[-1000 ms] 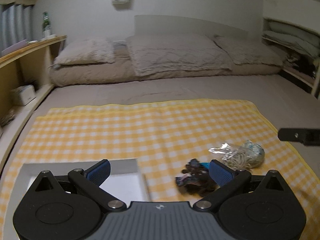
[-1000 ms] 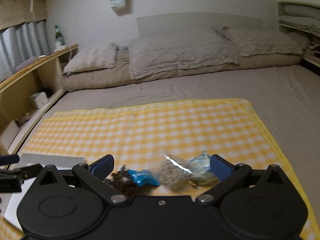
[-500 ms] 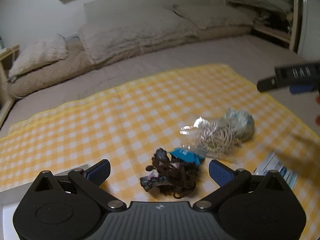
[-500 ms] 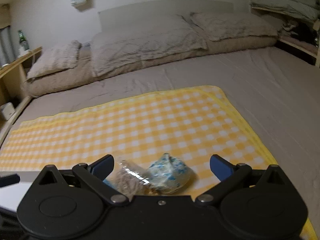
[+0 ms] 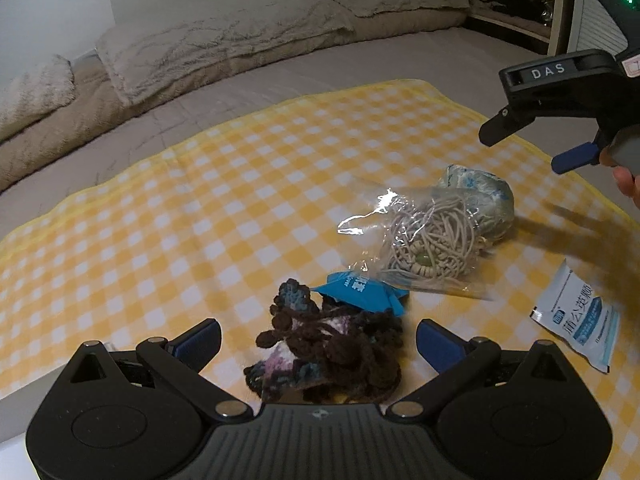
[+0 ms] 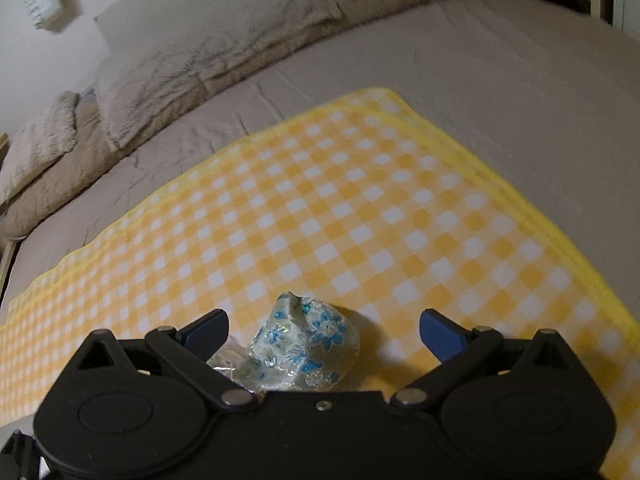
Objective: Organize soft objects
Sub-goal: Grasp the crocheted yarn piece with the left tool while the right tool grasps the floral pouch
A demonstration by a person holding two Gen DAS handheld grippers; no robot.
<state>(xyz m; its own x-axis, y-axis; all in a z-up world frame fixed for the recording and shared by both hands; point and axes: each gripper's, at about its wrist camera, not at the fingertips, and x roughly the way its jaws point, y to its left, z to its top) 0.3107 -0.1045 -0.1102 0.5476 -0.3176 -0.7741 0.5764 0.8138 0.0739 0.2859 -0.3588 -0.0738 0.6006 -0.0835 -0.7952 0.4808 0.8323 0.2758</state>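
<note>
A dark brown and purple crocheted yarn piece lies on the yellow checked cloth, between the open fingers of my left gripper. Behind it lie a blue packet, a clear bag of beige cord and a blue-flowered fabric pouch. In the right wrist view the flowered pouch sits between the open fingers of my right gripper. That right gripper hangs above the pouch at the left wrist view's right edge.
A white and blue sachet lies on the cloth at the right. The cloth covers a grey-brown bed with pillows at its head. A shelf stands at the far right. A white tray edge shows at the lower left.
Both grippers have swung to the right and dropped closer to the cloth. The yarn piece now lies between my left fingers and the flowered pouch between my right ones. Both stay open.
</note>
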